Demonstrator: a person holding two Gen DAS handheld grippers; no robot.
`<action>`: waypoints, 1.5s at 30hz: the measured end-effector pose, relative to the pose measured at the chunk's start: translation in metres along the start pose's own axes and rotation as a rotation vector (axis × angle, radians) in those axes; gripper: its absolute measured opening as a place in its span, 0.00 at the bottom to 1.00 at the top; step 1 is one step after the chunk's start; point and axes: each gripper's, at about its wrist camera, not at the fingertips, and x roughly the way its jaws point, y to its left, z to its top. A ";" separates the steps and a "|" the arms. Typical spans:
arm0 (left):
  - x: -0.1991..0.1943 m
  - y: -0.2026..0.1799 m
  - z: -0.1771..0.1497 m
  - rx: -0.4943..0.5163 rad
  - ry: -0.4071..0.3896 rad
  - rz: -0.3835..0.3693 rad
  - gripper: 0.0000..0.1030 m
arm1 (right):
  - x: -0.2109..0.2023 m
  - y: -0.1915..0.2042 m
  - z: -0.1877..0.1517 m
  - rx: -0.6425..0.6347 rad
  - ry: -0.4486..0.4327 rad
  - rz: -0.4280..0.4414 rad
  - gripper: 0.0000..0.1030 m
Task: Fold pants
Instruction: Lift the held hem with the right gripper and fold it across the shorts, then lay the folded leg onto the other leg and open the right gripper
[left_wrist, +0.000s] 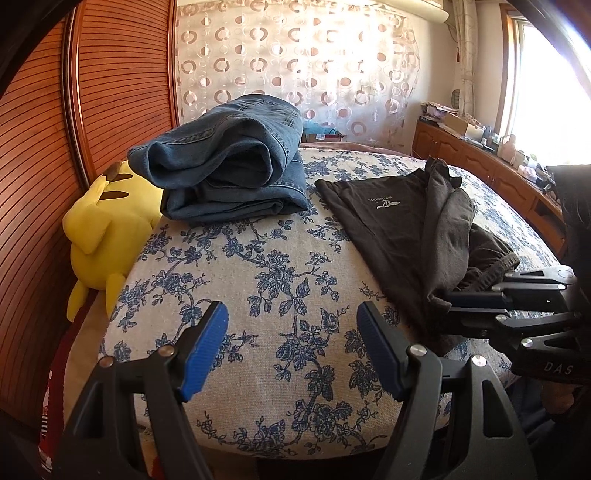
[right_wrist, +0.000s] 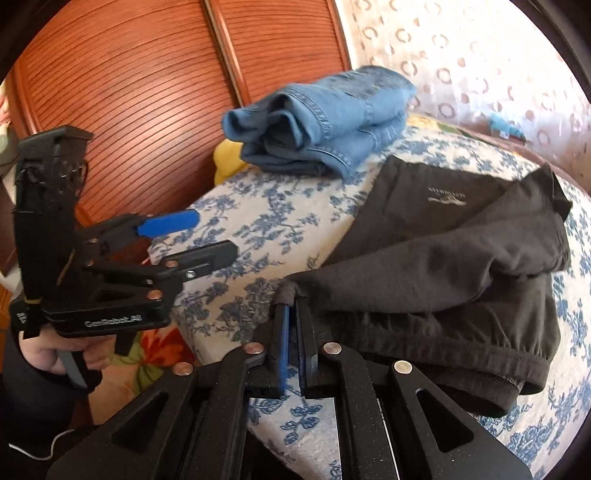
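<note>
Dark grey pants (left_wrist: 413, 229) with a small white logo lie partly folded on the floral bed cover (left_wrist: 258, 280), on the right side. In the right wrist view the pants (right_wrist: 443, 266) spread ahead and to the right. My right gripper (right_wrist: 293, 306) is shut on a corner of the dark pants' edge; it also shows in the left wrist view (left_wrist: 454, 299). My left gripper (left_wrist: 291, 317) is open and empty above the bare cover, left of the pants; it also shows in the right wrist view (right_wrist: 210, 236).
Folded blue jeans (left_wrist: 229, 173) sit at the far side of the bed. A yellow plush toy (left_wrist: 99, 229) lies by the wooden slatted wardrobe (left_wrist: 40, 184) on the left. A wooden cabinet (left_wrist: 491, 166) with clutter runs along the right under the window.
</note>
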 end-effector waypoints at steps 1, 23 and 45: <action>0.000 0.000 0.000 0.000 0.000 0.000 0.70 | -0.001 -0.001 0.000 0.002 -0.002 -0.007 0.16; 0.001 -0.044 0.020 0.064 -0.036 -0.086 0.70 | -0.087 -0.097 -0.023 0.104 -0.114 -0.289 0.44; 0.028 -0.055 -0.001 0.078 0.045 -0.099 0.70 | -0.047 -0.184 0.026 0.216 -0.072 -0.280 0.47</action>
